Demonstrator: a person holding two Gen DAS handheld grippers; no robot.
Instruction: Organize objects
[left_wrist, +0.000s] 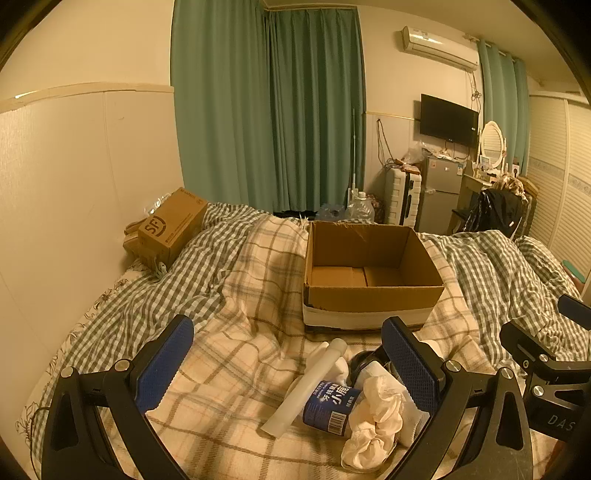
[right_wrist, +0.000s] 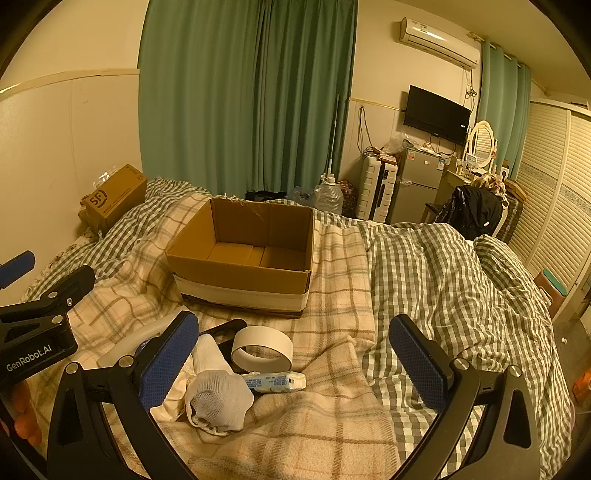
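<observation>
An open, empty cardboard box (left_wrist: 373, 291) (right_wrist: 243, 280) stands on the plaid blanket. In front of it lies a small pile: a white tube (left_wrist: 306, 387), a blue can with a barcode (left_wrist: 328, 406), a cream scrunchie (left_wrist: 373, 424), white socks (right_wrist: 218, 398), a roll of tape (right_wrist: 262, 350) and a small blue-white packet (right_wrist: 275, 380). My left gripper (left_wrist: 291, 369) is open above the tube and can. My right gripper (right_wrist: 291, 365) is open, with the tape, the socks and the packet between its fingers. Neither holds anything.
A brown SF shipping box (left_wrist: 170, 229) sits by the wall at the bed's left. A checked duvet (right_wrist: 443, 280) is bunched on the right. Past the bed stand water bottles (right_wrist: 327, 199), a suitcase, a small fridge (right_wrist: 417, 184) and a chair with a dark bag.
</observation>
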